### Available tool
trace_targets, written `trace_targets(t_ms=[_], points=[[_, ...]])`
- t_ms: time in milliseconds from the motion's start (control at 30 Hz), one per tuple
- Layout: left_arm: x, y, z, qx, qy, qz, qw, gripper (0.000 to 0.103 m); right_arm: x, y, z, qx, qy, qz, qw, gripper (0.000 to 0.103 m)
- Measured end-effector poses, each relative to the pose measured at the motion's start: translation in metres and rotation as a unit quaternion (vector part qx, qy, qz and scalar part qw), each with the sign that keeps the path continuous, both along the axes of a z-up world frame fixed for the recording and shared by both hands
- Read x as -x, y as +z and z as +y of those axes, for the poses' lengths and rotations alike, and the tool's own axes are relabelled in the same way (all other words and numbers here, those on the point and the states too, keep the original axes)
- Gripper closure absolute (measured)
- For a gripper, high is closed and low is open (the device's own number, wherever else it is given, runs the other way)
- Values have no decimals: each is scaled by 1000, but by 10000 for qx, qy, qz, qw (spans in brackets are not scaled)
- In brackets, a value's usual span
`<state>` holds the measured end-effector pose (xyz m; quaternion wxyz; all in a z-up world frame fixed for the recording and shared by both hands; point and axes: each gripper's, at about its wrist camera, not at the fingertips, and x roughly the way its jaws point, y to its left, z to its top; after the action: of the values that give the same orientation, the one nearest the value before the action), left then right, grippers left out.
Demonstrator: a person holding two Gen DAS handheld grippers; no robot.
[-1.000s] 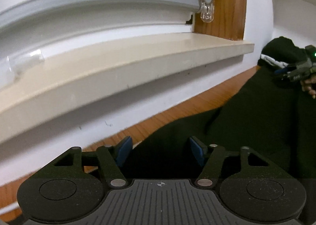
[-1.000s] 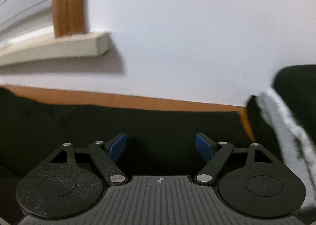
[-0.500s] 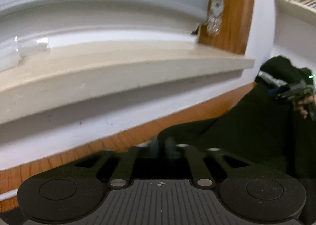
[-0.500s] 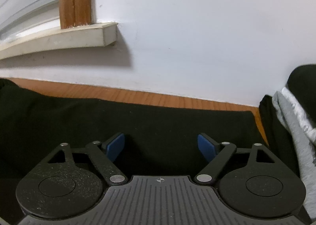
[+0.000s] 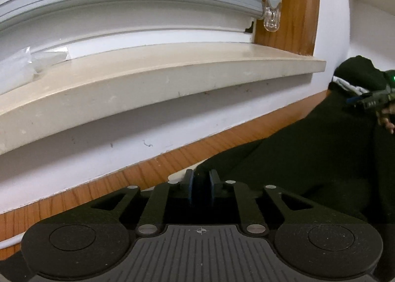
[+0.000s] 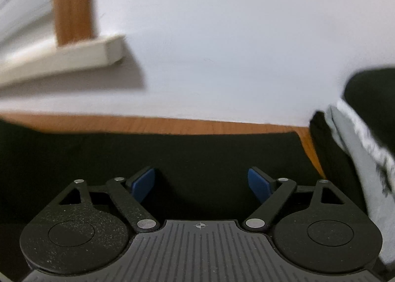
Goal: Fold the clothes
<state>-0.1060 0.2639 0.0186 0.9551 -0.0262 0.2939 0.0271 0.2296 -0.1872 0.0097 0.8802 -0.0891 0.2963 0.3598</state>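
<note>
A black garment [image 5: 308, 158] lies spread on the wooden table [image 5: 148, 173] beside the wall. In the left wrist view my left gripper [image 5: 200, 183] has its blue pads close together on the garment's near left edge, with dark cloth pinched between them; the jaws are opening slightly. My right gripper [image 6: 202, 183] hovers over the same black garment [image 6: 197, 151] near its far right corner, its pads wide apart with nothing gripped. From the left wrist view the right gripper [image 5: 363, 102] shows at the far right, held by a hand [image 5: 386, 119].
A beige window sill [image 5: 148, 79] juts out over the table's back edge, with a blind cord pull [image 5: 271, 20] hanging above it. A pile of grey cloth [image 6: 358, 146] and black cloth [image 6: 370, 99] sits at the table's right end. A white wall runs behind.
My left gripper went from wide open around the garment's edge to pinched on it. The right gripper stayed open over the cloth and rolled a little.
</note>
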Motion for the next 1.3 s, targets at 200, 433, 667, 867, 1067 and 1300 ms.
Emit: trace_targets(t_ms=[200,433,667,867,1067,1300], points=[[-3,1,-3,-44,-97,19,9999,79,-38,8,-2,378,-804,-298,9956,23],[-1,1,-2,-36,-191,-66,9998,67,-70,-2,-4,317,-1093,-86,9935,24],[2,1,-3,-226,-1,-221,9995,42,-61,9,-6,201,-758,-294,9965,96],[0,-1,2,-162,216,-223,9994,37,-17,48,-27,-377,-1344,-2124,9672,98],[-2,-1,3,-159,291,-135,9994,32,-37,23,-13,557,-1265,-1373,9808,98],[-1,-1,7,-152,452,-155,9987,32,-9,48,-26,-200,-1656,-2866,9434,101]])
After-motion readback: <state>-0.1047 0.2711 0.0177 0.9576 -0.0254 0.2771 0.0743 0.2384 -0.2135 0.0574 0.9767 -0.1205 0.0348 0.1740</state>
